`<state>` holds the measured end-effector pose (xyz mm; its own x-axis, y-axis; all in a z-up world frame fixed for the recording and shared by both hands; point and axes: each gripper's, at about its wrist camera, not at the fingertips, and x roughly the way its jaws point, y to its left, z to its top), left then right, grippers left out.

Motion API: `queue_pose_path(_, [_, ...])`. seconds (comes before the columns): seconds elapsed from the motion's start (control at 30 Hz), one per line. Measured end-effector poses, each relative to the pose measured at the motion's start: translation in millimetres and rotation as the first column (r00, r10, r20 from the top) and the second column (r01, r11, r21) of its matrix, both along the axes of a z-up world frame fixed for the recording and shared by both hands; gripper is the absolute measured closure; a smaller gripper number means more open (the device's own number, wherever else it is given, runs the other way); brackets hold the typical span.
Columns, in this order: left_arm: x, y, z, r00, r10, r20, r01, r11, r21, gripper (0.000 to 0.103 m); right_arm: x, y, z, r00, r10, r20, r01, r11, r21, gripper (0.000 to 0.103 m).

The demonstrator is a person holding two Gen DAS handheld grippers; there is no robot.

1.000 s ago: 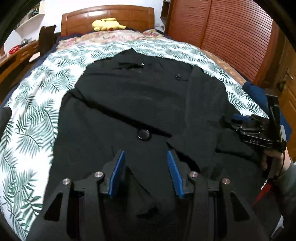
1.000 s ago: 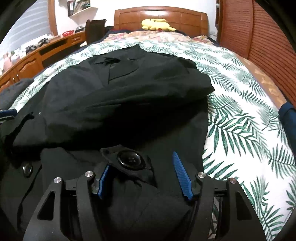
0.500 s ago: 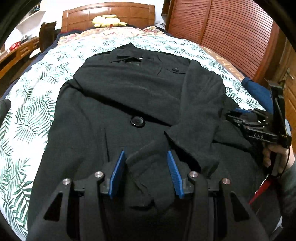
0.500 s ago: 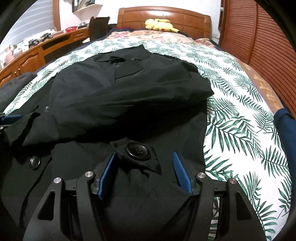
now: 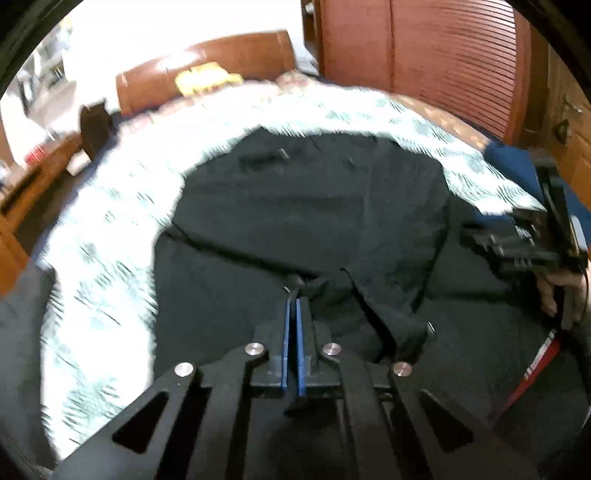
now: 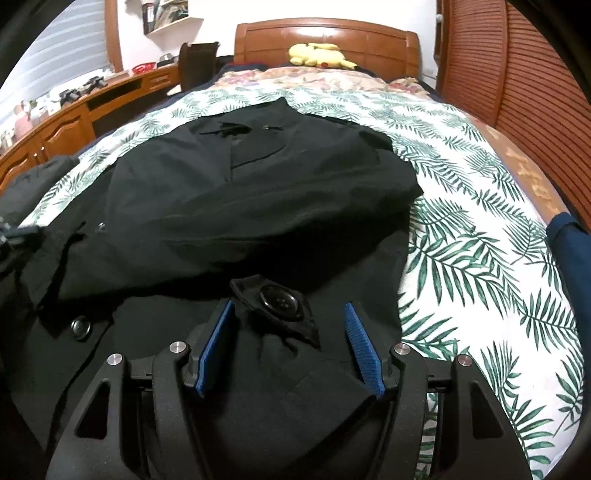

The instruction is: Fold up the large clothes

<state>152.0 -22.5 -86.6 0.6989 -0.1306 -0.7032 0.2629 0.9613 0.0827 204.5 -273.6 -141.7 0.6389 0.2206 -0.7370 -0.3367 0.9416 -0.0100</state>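
1. Black coat lies spread on the leaf-print bedspread.
2. Left gripper: blue pads pressed together, pinching a coat fold.
3. Right gripper: jaws spread around the buttoned cuff, pads not pressing it.

A wooden-framed bed carries everything. A white bedspread printed with green palm fronds covers most of it, and a floral cover lies beyond it toward the headboard. A black coat lies spread flat on the bedspread, collar toward the headboard, sleeves folded across its body. A yellow plush toy rests by the headboard. Something dark blue lies at the bed's right edge.
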Motion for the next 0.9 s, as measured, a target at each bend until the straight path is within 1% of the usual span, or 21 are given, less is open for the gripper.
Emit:
queue_pose_path(0.13, [13.1,12.7,41.9,0.992,0.049,0.113,-0.056,0.997,0.059,0.102,-0.3,1.4,2.6,1.000,0.000,0.005,0.000,1.000,0.003,0.040])
queue_pose_path(0.23, [19.1,22.3,63.3,0.981,0.076,0.181,-0.095,0.990,0.101,0.102,-1.1,4.0,5.4,1.000,0.010,0.017,-0.010,1.000,0.012,0.040])
queue_pose_path(0.33, [16.8,29.9,70.6,0.975,0.096,0.200,-0.122,0.985,0.121,0.102,-0.5,5.1,3.4,1.000,0.016,0.024,-0.016,1.000,-0.006,0.040])
queue_pose_path(0.43, [5.7,31.5,66.2,0.980,0.097,0.175,-0.117,0.987,0.109,0.102,2.0,1.4,1.0,1.000,0.021,0.022,-0.021,1.000,-0.001,0.040])
queue_pose_path(0.5, [-7.1,29.8,57.8,0.983,0.097,0.158,-0.114,0.988,0.104,0.102,2.6,-2.2,-2.2,1.000,0.023,0.010,-0.023,1.000,0.001,0.040])
queue_pose_path(0.63, [-33.6,19.6,30.4,0.989,0.096,0.113,-0.107,0.989,0.103,0.102,2.5,-12.3,-3.8,1.000,0.016,-0.016,-0.015,0.999,0.036,0.040])
queue_pose_path(0.7, [-43.1,15.7,21.4,0.990,0.095,0.102,-0.105,0.990,0.094,0.102,0.7,-15.4,-0.5,1.000,0.005,-0.012,-0.004,0.999,0.050,0.040])
queue_pose_path(0.8, [-53.6,13.1,9.2,0.992,0.096,0.076,-0.100,0.993,0.060,0.102,-2.8,-12.0,6.6,1.000,0.013,0.001,-0.013,0.999,0.053,0.040])
queue_pose_path(0.9, [-61.1,9.8,3.8,0.994,0.089,0.064,-0.092,0.995,0.039,0.102,-4.4,-4.2,18.8,0.999,0.044,0.002,-0.044,0.993,0.107,0.040])
